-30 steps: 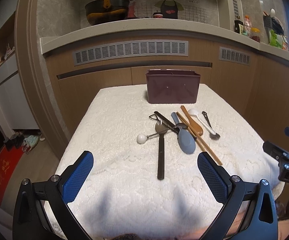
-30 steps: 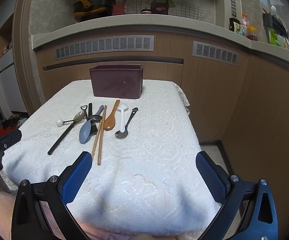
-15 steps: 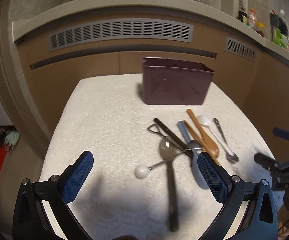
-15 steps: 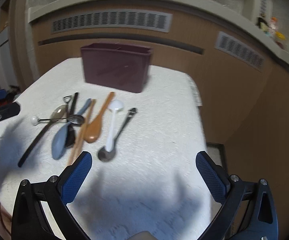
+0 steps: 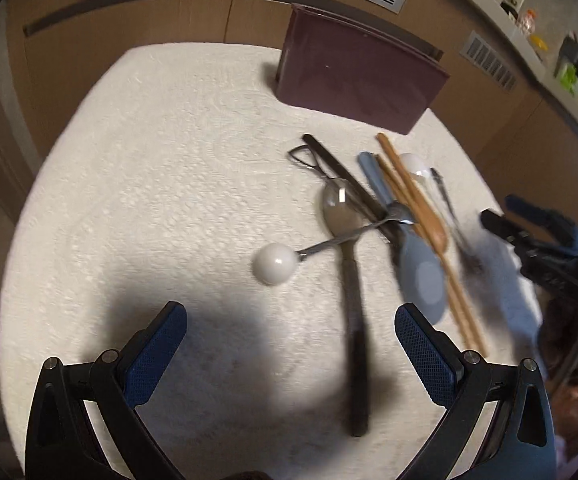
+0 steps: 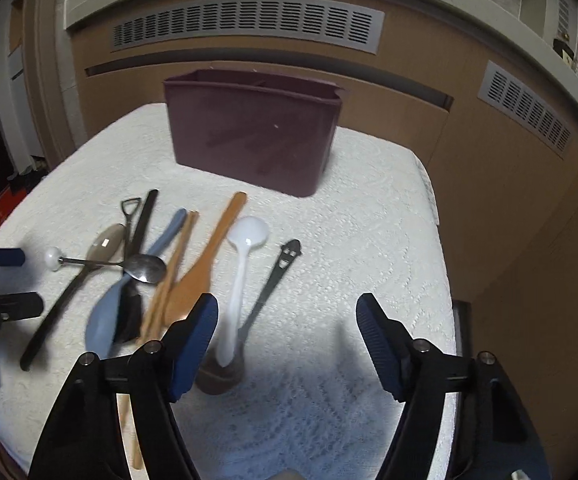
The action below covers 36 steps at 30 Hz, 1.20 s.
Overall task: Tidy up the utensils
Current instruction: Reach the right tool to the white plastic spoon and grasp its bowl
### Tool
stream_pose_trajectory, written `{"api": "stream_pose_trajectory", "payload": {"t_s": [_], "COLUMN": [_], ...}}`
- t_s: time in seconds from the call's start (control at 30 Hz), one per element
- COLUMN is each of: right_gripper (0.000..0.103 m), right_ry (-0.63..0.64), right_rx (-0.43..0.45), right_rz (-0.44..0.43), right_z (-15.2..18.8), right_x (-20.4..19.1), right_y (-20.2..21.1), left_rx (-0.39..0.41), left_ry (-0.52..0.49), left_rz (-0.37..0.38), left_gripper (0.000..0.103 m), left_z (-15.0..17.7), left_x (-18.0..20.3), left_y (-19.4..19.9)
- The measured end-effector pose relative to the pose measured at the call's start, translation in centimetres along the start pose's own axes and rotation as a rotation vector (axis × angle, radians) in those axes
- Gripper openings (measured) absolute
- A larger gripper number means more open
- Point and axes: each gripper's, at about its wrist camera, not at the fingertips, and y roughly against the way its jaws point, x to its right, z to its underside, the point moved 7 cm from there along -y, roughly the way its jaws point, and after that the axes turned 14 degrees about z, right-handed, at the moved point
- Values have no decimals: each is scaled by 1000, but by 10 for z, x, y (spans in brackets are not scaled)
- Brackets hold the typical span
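Observation:
A pile of utensils lies on a white cloth-covered table (image 5: 149, 168): a black-handled spoon (image 5: 349, 280), a small spoon with a white ball end (image 5: 275, 263), a blue spoon (image 5: 417, 264), wooden chopsticks (image 5: 449, 288), a wooden spoon (image 6: 205, 268), a white spoon (image 6: 241, 276) and a dark metal spoon (image 6: 273, 276). A dark purple holder box (image 6: 253, 140) stands behind them. My left gripper (image 5: 291, 320) is open above the black spoon's handle. My right gripper (image 6: 287, 316) is open above the white and dark spoons.
Wooden cabinets with grey vents (image 6: 245, 20) rise behind the table. A counter with bottles (image 5: 537, 36) runs to the right. The table's right edge (image 6: 441, 240) drops to the floor. The left gripper also shows in the right wrist view (image 6: 5, 280).
Both grippers have moved forward and tilted down over the utensils. The right gripper's fingers have narrowed somewhat. The utensils have not moved.

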Motion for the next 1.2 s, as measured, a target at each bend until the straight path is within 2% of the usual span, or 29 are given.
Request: {"api": "stream_pose_trajectory", "payload": {"t_s": [0.17,0.33,0.43,0.57,0.63,0.73,0.8,0.87,0.93,1.07,1.2], "right_gripper": [68,68,68,68,68,68,63,44,36,35,30], "right_ry": [-34,-80,-100,-106,-96,-103,-99,-66,-21,11,25], "right_rx": [-31,-45,-39,-14,-4,7,9,4,-7,-78,-122], "right_rz": [38,27,30,53,63,28,-17,-78,-121,-136,-155], "right_z": [8,16,18,16,13,0,-15,-30,-41,-50,-51], "right_x": [18,23,26,30,29,24,13,-3,-22,-42,-49], "right_y": [-13,-19,-18,-15,-14,-16,-22,-29,-39,-63,-72], "left_rx": [-45,9,53,79,87,147,210,244,225,152,122], "left_ry": [72,111,94,13,11,-10,-38,-53,-27,41,77], "left_rz": [131,128,90,-29,-53,-101,-150,-190,-213,-208,-194], "left_gripper": [103,103,103,101,99,99,99,100,100,100,100], "left_z": [-7,-38,-60,-86,-91,-92,-91,-86,-74,-47,-34], "left_x": [17,18,16,11,8,6,6,4,-2,-12,-17], "left_y": [-11,-30,-45,-67,-66,-46,-29,-14,-7,-3,-4]}}
